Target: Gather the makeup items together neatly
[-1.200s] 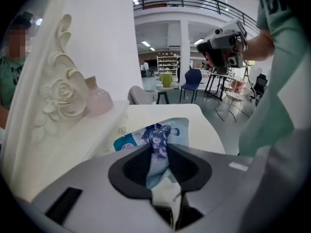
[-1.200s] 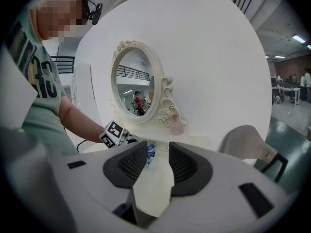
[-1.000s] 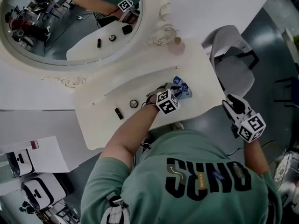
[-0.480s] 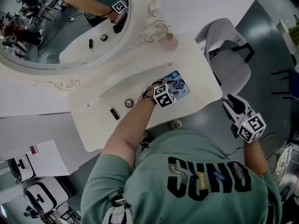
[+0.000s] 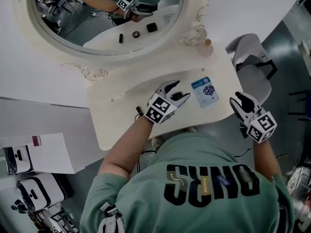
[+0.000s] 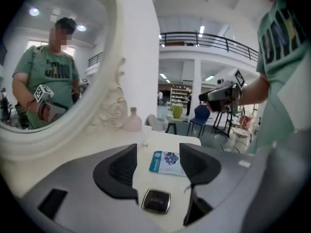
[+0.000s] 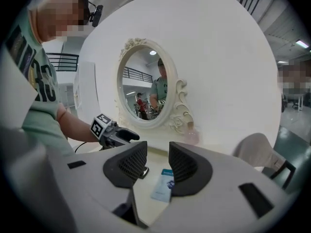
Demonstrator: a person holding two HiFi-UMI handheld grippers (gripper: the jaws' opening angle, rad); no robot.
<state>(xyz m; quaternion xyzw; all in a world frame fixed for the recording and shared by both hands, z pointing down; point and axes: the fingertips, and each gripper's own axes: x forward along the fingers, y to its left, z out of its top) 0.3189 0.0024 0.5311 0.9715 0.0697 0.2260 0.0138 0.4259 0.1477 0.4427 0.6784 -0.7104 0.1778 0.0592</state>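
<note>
On the cream vanity table lies a blue sachet. My left gripper hovers just left of it. Its jaws are opening, and a small black square compact rests on the tabletop low between them, touched by neither pad. The sachet lies just beyond the jaw tips. A small dark item peeks out beside my left wrist. The mirror reflects a lipstick and a round compact that my arm hides. My right gripper hangs off the table's right edge, jaws slightly apart and empty.
A pink bottle stands at the table's back right corner by the mirror frame. A grey chair sits right of the table, close to my right gripper. Papers and white devices lie on the floor at left.
My left gripper's jaws have spread apart and drawn back a little from the sachet, leaving the black compact on the table. The head camera has shifted. The right gripper stays put.
</note>
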